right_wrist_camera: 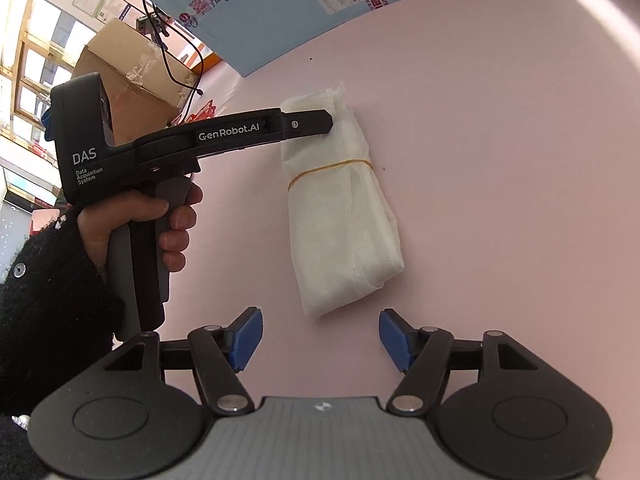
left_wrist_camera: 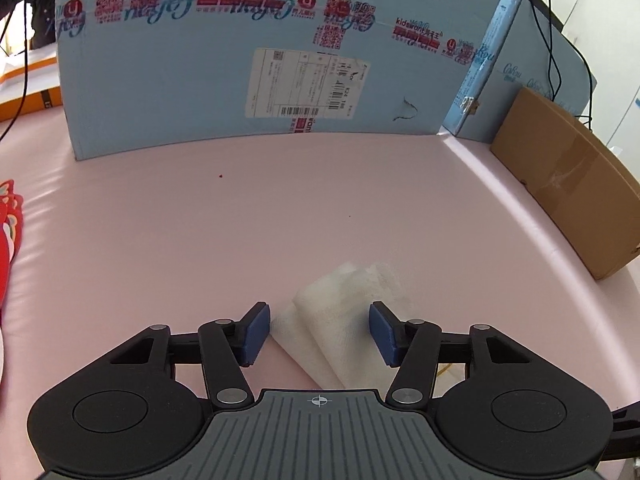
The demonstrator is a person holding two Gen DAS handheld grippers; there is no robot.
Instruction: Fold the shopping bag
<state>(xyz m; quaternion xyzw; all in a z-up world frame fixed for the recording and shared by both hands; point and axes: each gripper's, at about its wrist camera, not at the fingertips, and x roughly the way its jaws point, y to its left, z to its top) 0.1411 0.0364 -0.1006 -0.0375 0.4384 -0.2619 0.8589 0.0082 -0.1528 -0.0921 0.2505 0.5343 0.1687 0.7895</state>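
Through the left wrist camera I see my left tongs standing apart, blue pads spread on either side of one end of the white shopping bag. The bag lies flat on the pink bench, folded into a narrow bundle, its near end passing between the pads; whether either pad touches it I cannot tell. Straight ahead of the tongs, well apart, a large light-blue carton stands on the bench. Its red tape reads "kidswant" among QR codes, and a white shipping label with barcodes sits on its face; the small print is too fine to read. Ahead and to the right of the tongs lies a brown cardboard box. Something red pokes in far to the left.

Through the right wrist camera my right tongs are also apart, with nothing between the pads. The bag lies just ahead of them, its near corner close to the gap, and a yellow rubber band circles its upper half. At the bag's far end the left tongs reach in from the left, tip over the bag. That tool's body reads "GenRobot.AI" and "DAS Data Acquisition System", and my left hand grips its handle. Beyond it sit the brown box and the blue carton.
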